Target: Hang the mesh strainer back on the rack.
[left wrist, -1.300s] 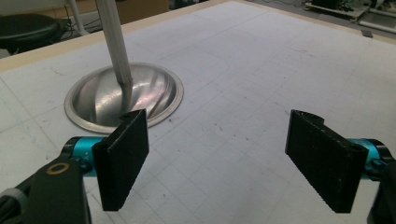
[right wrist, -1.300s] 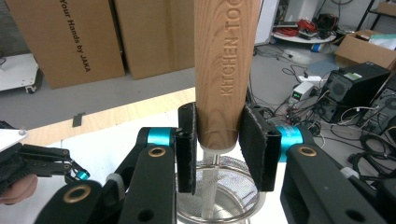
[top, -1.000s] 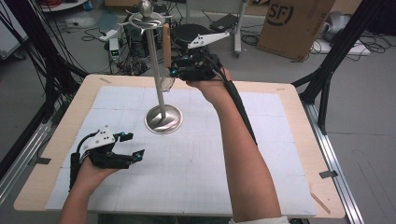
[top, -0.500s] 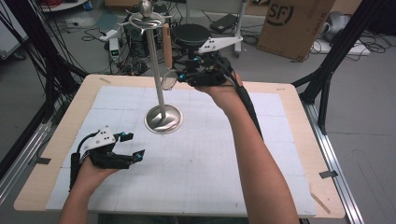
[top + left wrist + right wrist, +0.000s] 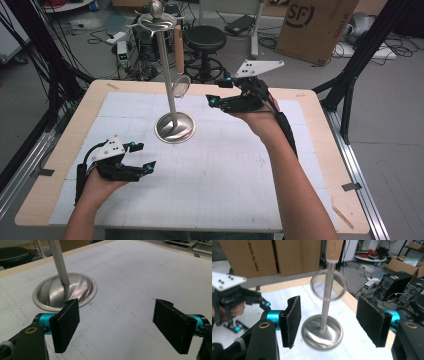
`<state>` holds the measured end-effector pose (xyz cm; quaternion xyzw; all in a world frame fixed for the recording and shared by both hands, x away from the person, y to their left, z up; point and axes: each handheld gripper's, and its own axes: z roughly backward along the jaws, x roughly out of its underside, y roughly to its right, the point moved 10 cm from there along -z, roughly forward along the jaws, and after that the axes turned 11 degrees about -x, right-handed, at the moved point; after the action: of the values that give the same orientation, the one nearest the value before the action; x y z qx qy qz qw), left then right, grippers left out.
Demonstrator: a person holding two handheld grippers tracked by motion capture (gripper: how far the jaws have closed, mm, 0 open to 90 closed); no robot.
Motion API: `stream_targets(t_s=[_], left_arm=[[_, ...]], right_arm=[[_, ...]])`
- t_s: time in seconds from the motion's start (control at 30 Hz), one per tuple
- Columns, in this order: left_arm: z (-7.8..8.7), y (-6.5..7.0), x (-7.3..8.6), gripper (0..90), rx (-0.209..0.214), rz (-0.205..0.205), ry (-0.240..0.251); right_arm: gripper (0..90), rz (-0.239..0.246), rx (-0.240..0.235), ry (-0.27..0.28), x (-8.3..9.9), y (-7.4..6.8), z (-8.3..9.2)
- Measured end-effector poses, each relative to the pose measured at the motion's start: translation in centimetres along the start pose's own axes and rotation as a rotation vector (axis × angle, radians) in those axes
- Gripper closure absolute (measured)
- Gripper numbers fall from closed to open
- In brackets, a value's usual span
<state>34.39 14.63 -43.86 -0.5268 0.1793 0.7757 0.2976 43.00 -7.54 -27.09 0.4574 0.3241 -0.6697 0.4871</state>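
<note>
We are looking at a metal stand [image 5: 174, 126] standing upright on the white mat [image 5: 210, 170], toward its far left, with a round strainer [image 5: 181, 86] hanging from its top beside the pole. The right gripper [image 5: 214, 93] is hovering just right of the pole, jaws spread wide and empty. The left gripper [image 5: 145, 156] is resting near the mat's near-left corner, also gaping wide, gripping nothing.

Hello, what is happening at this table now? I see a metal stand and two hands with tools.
A person sits at the table with a gripper in each hand. The right gripper is raised, open, and aimed at the metal stand, where a strainer with a wooden handle hangs from a hook at its top. Nothing is between its jaws. The left gripper, also open and empty, rests low near the stand's round base.
</note>
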Motion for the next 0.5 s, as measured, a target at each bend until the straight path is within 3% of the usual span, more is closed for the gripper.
stream_targets(t_s=[0.5], left_arm=[[-0.1, 0.2, 0.0, 22.1, 0.003, -0.006, -0.001]], right_arm=[[30.9, -0.043, 0.015, 0.048, 4.9, -1.8, 3.9]])
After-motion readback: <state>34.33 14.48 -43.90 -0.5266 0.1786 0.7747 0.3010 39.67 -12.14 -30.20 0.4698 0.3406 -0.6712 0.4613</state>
